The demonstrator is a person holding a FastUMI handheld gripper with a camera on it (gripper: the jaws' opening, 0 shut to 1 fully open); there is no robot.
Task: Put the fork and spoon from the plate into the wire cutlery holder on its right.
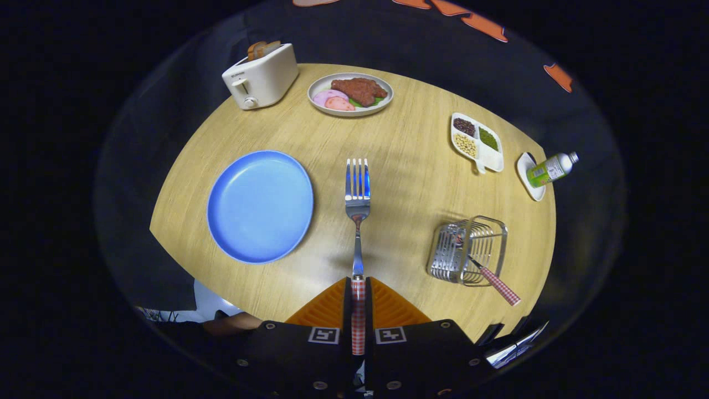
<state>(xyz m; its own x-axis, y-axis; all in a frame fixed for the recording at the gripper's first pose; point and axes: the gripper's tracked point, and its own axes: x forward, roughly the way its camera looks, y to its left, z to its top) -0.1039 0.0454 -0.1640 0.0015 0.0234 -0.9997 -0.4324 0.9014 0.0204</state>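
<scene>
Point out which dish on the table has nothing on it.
The blue plate, left of the fork clamped in the gripper. The grey plate carries meat, the divided tray holds beans, and the small saucer bears a bottle.

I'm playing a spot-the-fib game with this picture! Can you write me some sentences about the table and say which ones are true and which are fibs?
1. The gripper is shut on the fork. True.
2. The blue plate has a spoon lying on it. False: the plate is bare.
3. The wire cutlery holder already has a checked-handled utensil in it. True.
4. The toaster has no bread in it. False: slices of toast stick out of its top.
5. The green-labelled bottle stands on the small white dish. True.
6. The fork's tines point back toward the fingers. False: they point away, toward the plate of food.
</scene>
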